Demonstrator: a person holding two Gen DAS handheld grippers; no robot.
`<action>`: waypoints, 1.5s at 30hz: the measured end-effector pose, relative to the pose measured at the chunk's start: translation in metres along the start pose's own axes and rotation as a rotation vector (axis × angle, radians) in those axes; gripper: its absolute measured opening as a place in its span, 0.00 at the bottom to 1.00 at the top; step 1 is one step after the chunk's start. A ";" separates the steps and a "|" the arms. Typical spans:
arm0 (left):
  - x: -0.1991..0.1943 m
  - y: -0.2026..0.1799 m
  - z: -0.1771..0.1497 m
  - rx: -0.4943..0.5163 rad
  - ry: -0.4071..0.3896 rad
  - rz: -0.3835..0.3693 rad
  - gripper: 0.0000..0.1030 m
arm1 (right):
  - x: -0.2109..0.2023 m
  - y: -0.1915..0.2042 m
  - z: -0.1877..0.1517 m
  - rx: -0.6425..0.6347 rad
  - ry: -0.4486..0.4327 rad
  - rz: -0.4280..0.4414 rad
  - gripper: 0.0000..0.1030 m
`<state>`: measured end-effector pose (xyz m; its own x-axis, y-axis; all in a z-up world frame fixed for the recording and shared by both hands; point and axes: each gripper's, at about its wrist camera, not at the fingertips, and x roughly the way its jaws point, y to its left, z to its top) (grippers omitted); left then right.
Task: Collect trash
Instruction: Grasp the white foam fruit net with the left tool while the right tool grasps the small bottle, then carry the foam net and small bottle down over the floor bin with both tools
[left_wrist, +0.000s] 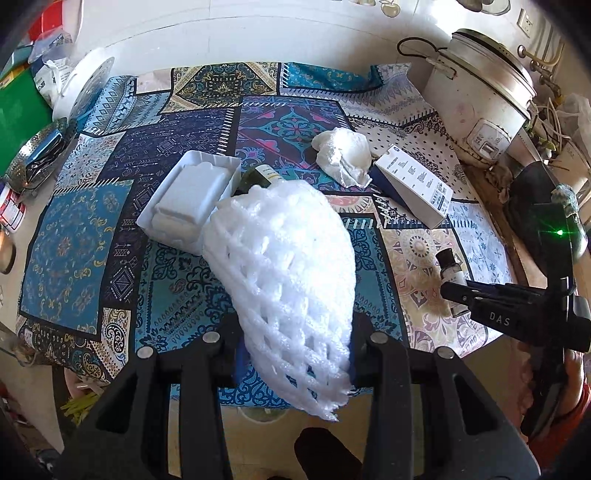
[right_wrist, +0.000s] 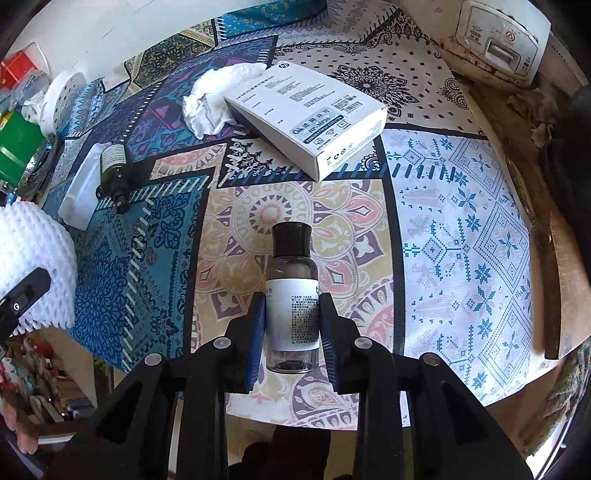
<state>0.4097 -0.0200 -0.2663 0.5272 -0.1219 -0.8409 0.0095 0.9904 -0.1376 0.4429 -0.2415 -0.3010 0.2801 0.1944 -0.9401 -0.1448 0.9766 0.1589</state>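
left hand-held gripper: i have it clenched on the foam net, above the desk.
right hand-held gripper: grasping the small bottle.
left on desk: tissue, box, green bottle, white tray.
progress: i judge nothing is binned yet.

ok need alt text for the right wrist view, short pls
The right gripper holds a small clear bottle with a dark cap between its fingers above a patterned tablecloth. Beyond lie a white box, crumpled tissue and a green bottle.
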 end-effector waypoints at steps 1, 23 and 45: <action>-0.002 0.001 -0.002 0.003 -0.003 -0.001 0.38 | -0.004 0.005 -0.002 -0.001 -0.009 0.004 0.25; -0.048 0.062 -0.150 0.106 0.026 -0.055 0.38 | -0.051 0.126 -0.141 0.011 -0.172 0.126 0.25; 0.277 0.117 -0.355 -0.060 0.273 -0.061 0.39 | 0.284 0.072 -0.240 -0.052 0.088 0.167 0.25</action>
<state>0.2553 0.0395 -0.7014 0.2792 -0.2022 -0.9387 -0.0203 0.9761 -0.2163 0.2841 -0.1375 -0.6289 0.1643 0.3424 -0.9251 -0.2318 0.9250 0.3011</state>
